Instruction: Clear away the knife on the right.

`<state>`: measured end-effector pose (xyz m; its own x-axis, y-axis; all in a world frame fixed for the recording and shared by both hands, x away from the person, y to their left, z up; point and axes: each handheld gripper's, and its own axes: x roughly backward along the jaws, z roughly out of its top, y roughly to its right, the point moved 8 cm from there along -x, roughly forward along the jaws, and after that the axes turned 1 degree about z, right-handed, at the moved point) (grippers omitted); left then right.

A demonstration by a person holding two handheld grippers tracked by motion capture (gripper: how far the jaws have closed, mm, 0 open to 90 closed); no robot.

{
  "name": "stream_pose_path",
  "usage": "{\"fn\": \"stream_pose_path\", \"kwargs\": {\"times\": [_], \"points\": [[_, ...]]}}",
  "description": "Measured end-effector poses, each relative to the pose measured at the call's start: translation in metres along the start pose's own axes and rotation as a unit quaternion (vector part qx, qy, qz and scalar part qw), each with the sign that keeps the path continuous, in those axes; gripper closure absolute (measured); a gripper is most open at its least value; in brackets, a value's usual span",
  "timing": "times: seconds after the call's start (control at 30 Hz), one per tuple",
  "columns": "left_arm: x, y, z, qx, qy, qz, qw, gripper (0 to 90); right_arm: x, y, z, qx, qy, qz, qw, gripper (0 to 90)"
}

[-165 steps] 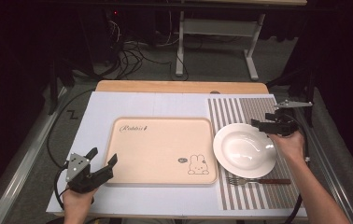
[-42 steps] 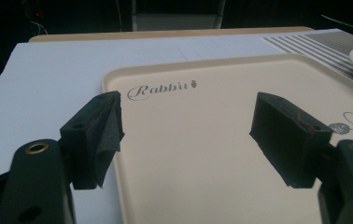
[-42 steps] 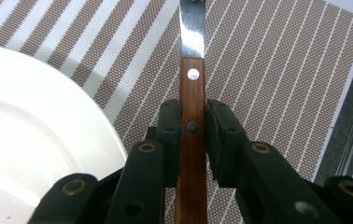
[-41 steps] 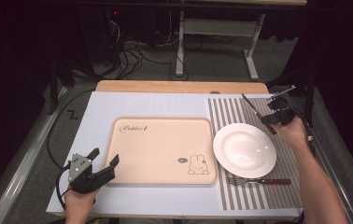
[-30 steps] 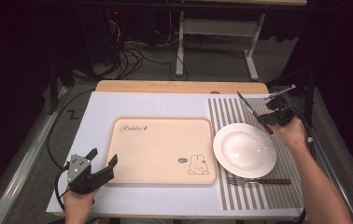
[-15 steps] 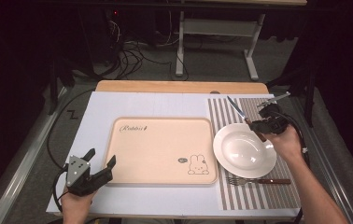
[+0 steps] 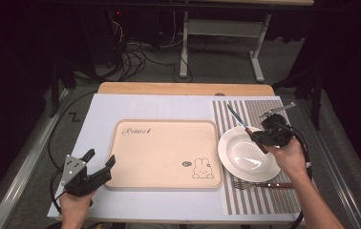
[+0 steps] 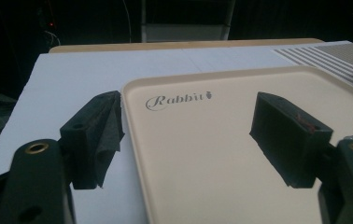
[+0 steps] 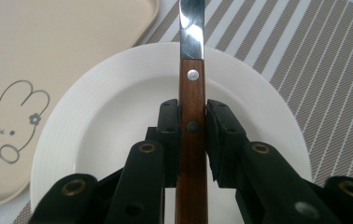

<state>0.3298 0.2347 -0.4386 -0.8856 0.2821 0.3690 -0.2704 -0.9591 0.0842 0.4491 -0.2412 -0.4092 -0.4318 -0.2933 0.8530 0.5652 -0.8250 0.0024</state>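
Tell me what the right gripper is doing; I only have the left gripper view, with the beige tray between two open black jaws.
Observer: The right gripper is shut on a wooden-handled table knife, jaws clamping the handle.
Operator: Where is the knife relative to the table?
Observer: In the high view it hangs over the round white plate, steel blade pointing away from the person, over the striped placemat.
Operator: Anything else on that mat?
Observer: A wooden-handled fork lies on it, at the plate's near edge.
Operator: And the left gripper?
Observer: The left gripper sits open at the beige tray's near left corner, holding nothing.
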Motion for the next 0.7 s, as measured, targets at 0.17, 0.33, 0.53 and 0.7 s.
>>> {"fn": "stream_pose_path", "kwargs": {"times": [0.17, 0.33, 0.53, 0.7], "points": [[0.0, 0.0, 0.001, 0.001, 0.005, -0.003, 1.0, 25.8, -0.001, -0.011, -0.007, 0.007, 0.0, 0.009, 0.9999, 78.6], [-0.002, -0.002, 0.0, -0.001, -0.001, -0.005, 1.0, 25.9, -0.003, -0.017, -0.01, 0.011, -0.007, 0.017, 0.9998, 78.6], [-0.004, 0.0, 0.0, -0.01, -0.005, -0.007, 0.9999, 25.8, -0.006, -0.032, -0.013, 0.022, -0.006, 0.028, 0.9993, 78.6], [-0.005, 0.001, 0.001, -0.013, -0.003, -0.007, 0.9999, 25.9, -0.011, -0.044, -0.014, 0.022, -0.005, 0.043, 0.9988, 78.6]]}}
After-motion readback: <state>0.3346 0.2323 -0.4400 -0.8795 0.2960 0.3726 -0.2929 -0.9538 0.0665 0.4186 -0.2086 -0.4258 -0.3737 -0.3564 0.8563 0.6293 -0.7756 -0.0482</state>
